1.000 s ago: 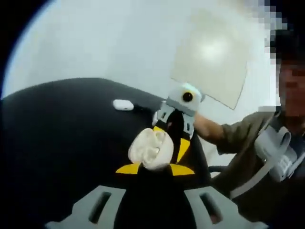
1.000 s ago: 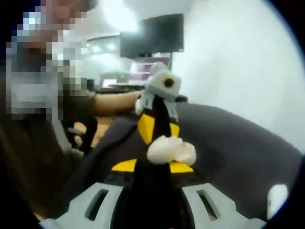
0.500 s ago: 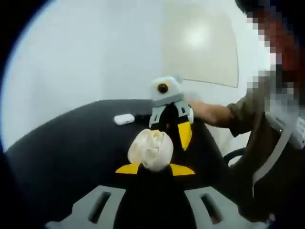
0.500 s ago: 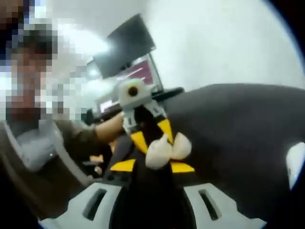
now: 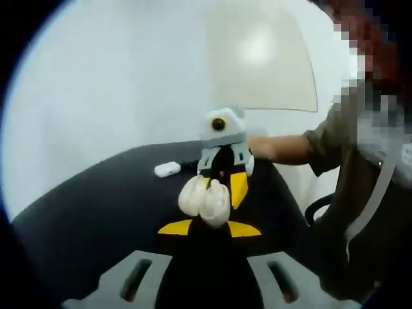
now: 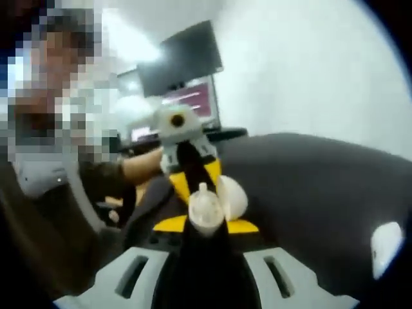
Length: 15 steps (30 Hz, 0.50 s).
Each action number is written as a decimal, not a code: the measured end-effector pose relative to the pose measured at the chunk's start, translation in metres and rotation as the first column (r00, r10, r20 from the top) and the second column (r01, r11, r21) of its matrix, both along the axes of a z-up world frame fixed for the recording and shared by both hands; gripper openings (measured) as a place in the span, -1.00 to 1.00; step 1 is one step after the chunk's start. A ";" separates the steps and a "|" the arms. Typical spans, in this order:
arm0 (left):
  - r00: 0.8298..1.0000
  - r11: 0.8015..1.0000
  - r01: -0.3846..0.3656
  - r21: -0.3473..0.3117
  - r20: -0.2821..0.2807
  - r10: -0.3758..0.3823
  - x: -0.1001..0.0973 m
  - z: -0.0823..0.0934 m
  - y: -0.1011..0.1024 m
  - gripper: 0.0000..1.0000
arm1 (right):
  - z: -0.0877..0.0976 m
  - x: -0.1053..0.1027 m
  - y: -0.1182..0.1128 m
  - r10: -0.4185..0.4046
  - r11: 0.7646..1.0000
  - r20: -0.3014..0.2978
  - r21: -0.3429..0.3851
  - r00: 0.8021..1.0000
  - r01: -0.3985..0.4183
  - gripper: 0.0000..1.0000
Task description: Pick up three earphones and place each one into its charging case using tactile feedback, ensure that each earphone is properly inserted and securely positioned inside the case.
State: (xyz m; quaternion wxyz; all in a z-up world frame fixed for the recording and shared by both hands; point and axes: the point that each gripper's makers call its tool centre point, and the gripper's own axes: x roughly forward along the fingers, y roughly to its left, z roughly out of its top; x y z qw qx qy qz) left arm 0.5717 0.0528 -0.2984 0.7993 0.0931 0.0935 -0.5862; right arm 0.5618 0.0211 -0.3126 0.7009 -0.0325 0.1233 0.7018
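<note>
So this looks like the insertion step. The left gripper [image 5: 205,222] is pinching the open white charging case [image 5: 205,199] between its yellow-tipped jaws and holding it up in the air over the black table [image 5: 96,199]. In the right gripper view, the right gripper [image 6: 205,222] is clamped on a small white earphone [image 6: 204,207], and that piece sits right up against the case [image 6: 232,196], with the left gripper [image 6: 183,161] behind it. From the left gripper view, the right gripper [image 5: 222,151] comes in just behind the case, so both tools meet nose to nose in mid-air.

I honestly can't tell if the earphone is already touching its slot or just hovering beside it, it's too blurry. Another small white thing [image 5: 167,169] lies on the table further back, well apart from the action; I can't tell whether it's an earphone or another case.

My guess for the next move: line the stem up with the slot, push in gently, feel for it seating, and only then let go. If the angle's off, it'll probably just ride on the rim.
</note>
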 end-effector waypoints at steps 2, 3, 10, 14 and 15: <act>1.000 0.999 0.016 -0.031 -0.016 -0.016 0.000 0.003 0.001 -0.57 | 0.000 0.000 0.000 0.006 1.000 -0.003 0.001 1.000 -0.006 -0.56; 0.999 0.999 0.019 -0.031 -0.025 -0.020 0.001 0.003 0.001 -0.47 | 0.000 -0.001 0.000 0.008 1.000 -0.012 -0.001 1.000 -0.008 -0.56; 0.997 0.998 0.066 0.011 0.031 -0.067 0.006 0.002 -0.013 -0.19 | -0.001 0.000 0.001 0.025 1.000 -0.070 -0.007 0.997 -0.026 -0.56; 0.994 0.995 0.080 0.057 0.069 -0.084 0.005 -0.007 -0.017 -0.31 | -0.001 0.000 0.001 0.036 0.999 -0.063 -0.010 0.997 -0.036 -0.57; 0.991 0.993 0.085 0.079 0.099 -0.093 0.006 -0.008 -0.018 -0.31 | -0.002 0.000 0.001 0.035 0.999 -0.064 -0.011 0.997 -0.036 -0.57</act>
